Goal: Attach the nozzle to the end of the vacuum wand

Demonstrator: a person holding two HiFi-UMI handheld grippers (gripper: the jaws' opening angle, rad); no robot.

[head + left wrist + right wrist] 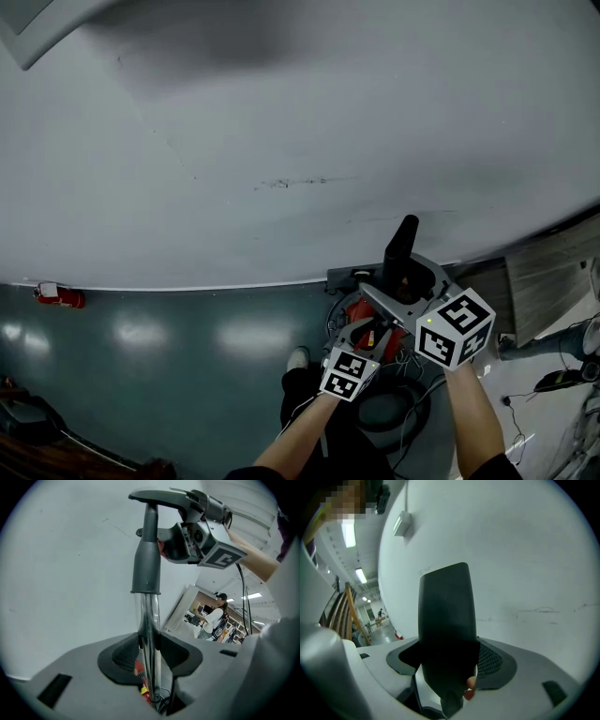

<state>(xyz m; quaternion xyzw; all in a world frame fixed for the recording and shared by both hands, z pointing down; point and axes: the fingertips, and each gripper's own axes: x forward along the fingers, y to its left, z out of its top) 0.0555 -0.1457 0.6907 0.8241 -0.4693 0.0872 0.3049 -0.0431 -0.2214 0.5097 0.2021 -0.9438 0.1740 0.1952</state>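
Against a white wall, off the floor: nozzle (446,630), dark hard plastic, probably light and smooth, clamped low in right tongs (449,667). Wand (151,630), stiff chrome tube, likely slippery, clamped in left tongs (150,656). Nozzle sits over wand's end; best held near the joint.

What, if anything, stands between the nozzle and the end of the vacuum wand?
Nothing visible does. The nozzle, held in the right claw, meets the top end of the wand, which the left claw grips.
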